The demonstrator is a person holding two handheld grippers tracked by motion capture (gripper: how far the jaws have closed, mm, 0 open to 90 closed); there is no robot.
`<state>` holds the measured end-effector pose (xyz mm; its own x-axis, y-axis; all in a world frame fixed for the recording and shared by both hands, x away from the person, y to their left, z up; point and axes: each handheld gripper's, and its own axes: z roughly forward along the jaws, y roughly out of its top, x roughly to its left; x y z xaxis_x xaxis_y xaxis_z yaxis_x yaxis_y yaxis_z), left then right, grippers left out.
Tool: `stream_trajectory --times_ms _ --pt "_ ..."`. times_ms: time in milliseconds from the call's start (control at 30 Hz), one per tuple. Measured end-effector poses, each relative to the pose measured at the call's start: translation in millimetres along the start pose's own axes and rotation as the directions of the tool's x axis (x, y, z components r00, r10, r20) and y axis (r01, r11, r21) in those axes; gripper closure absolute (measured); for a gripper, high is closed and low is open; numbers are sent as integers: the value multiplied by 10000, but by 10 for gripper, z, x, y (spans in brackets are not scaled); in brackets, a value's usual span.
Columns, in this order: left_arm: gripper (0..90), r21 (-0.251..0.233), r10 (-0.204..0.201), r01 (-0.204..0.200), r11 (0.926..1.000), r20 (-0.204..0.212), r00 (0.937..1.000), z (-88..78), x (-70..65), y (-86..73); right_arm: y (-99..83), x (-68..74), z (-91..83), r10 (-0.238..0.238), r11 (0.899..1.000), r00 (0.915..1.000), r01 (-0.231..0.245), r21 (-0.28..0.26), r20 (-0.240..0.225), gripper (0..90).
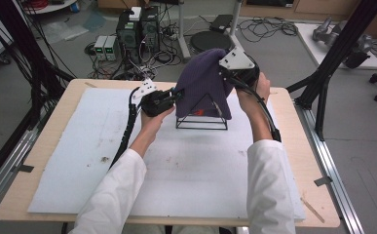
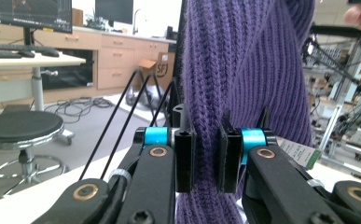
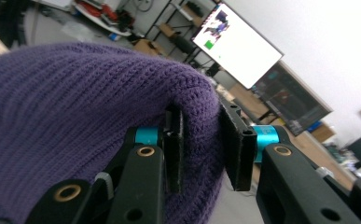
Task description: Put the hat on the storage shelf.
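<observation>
A purple knitted hat (image 1: 203,83) is draped over a black wire pyramid stand (image 1: 201,119) at the back middle of the table. My left gripper (image 1: 175,93) is shut on the hat's left edge; in the left gripper view its pads (image 2: 185,158) pinch a fold of the purple knit (image 2: 243,70), with the stand's wires (image 2: 122,121) behind. My right gripper (image 1: 227,73) is at the hat's top right, shut on the hat's crown (image 3: 75,102); in the right gripper view the knit bulges between its jaws. A white label (image 2: 301,153) hangs from the hat.
A white foam mat (image 1: 103,146) covers the wooden table (image 1: 293,126). Black frame posts (image 1: 339,48) stand at both sides. Computers (image 1: 137,29), cables and a round stool (image 1: 210,41) are on the floor beyond the far edge.
</observation>
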<state>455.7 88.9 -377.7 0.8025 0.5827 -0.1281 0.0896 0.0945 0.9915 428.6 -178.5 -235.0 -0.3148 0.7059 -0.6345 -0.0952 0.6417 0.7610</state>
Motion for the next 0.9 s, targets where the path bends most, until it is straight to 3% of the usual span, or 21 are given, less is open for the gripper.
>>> stream_trajectory --times_ms 67,200,333,400,700,833,900 --pt "806 187 11 -12 9998 26 10000 -10 0 -49 -52 49 -28 88 9993 10000 -89 -360 -24 727" --pt "806 572 126 -127 9983 31 9999 14 -7 -122 -235 115 -47 782 9967 9969 -785 -221 -111 727" --pt "806 884 166 -170 9959 52 9998 46 -21 -196 -454 149 -90 1683 9854 9855 -1688 -240 -231 724" --pt "806 1067 80 -79 9943 -4 10000 49 -15 -239 -523 172 -106 1890 9815 9815 -1898 -240 -308 717" --pt "808 1638 -162 253 9862 -562 9983 8 27 -374 -600 301 -116 2036 9781 9760 -2062 -270 -773 669" --pt "808 1722 -156 260 9847 -620 9980 4 41 -378 -588 315 -117 1987 9791 9761 -2016 -260 -879 620" --pt "808 1779 -265 364 9834 -576 9980 1 51 -385 -595 299 -120 2192 9747 9710 -2223 -234 -953 568"
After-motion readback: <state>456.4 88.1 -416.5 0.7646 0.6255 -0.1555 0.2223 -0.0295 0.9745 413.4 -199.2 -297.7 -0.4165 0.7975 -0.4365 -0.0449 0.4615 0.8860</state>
